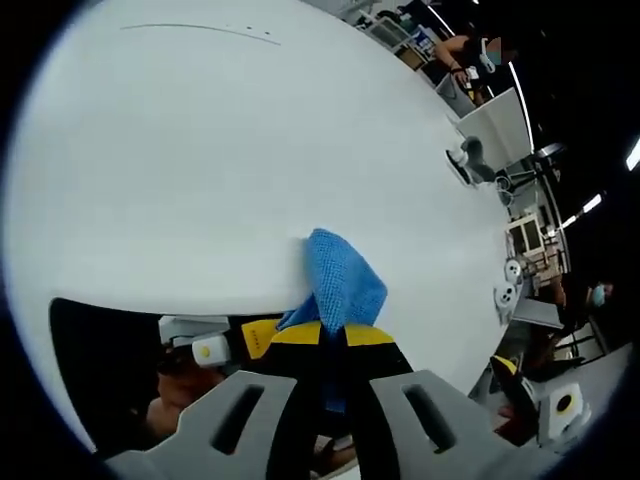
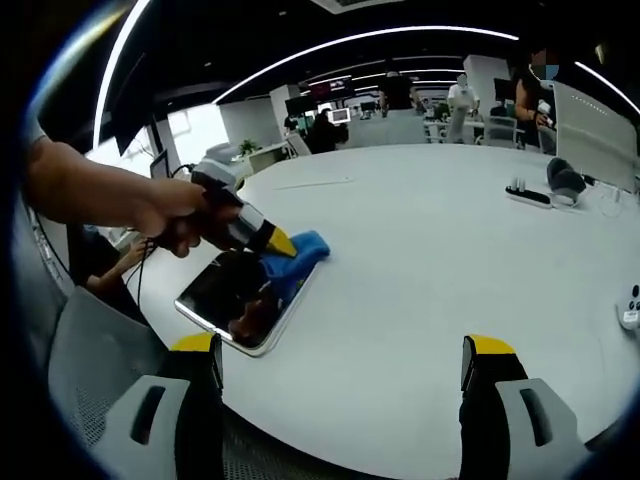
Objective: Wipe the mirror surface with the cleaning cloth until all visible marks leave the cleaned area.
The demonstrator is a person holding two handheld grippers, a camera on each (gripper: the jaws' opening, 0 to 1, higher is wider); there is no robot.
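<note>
Wiping under way: left gripper (image 2: 283, 246), jaws clamped on the blue cleaning cloth (image 2: 298, 255), works the rectangular mirror's (image 2: 225, 295) far end near the white table's (image 2: 420, 260) edge; right gripper (image 2: 340, 385) idle, jaws wide; remaining marks cannot be judged.

A big white round counter (image 2: 430, 260) sits in a dark office. Long curved lights (image 2: 380, 38) glow on the black ceiling. Desks (image 2: 400, 128) stand far back.

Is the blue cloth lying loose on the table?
No, the left hand-held gripper grips the blue cloth against the mirror.
</note>
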